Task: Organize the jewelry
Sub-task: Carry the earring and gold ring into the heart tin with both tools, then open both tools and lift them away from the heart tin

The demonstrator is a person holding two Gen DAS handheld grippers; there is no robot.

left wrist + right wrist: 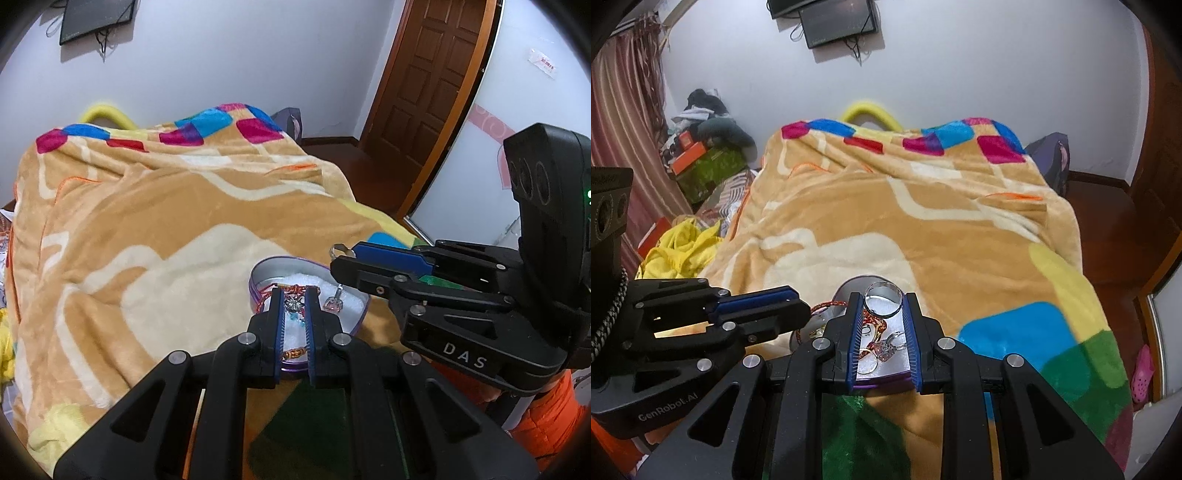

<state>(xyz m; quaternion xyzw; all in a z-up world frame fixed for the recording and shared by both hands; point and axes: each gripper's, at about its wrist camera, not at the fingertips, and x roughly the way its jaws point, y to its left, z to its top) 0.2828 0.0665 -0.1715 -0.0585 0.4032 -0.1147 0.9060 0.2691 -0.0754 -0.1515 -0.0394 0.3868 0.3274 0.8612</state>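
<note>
Two grippers over a blanket-covered bed (923, 221): right jaws grasp a silver ring (882, 299), left jaws clenched empty.

Bright, even room light in both of your views.
You see soft shadows and no strong glare. The round lens bends the door (424, 81) and walls, the corners go black, and the yellow bar (870, 112) behind the bed looks a bit blurry.

A bed's patterned blanket (923, 229) carries an open purple-rimmed tin (258, 273).
</note>
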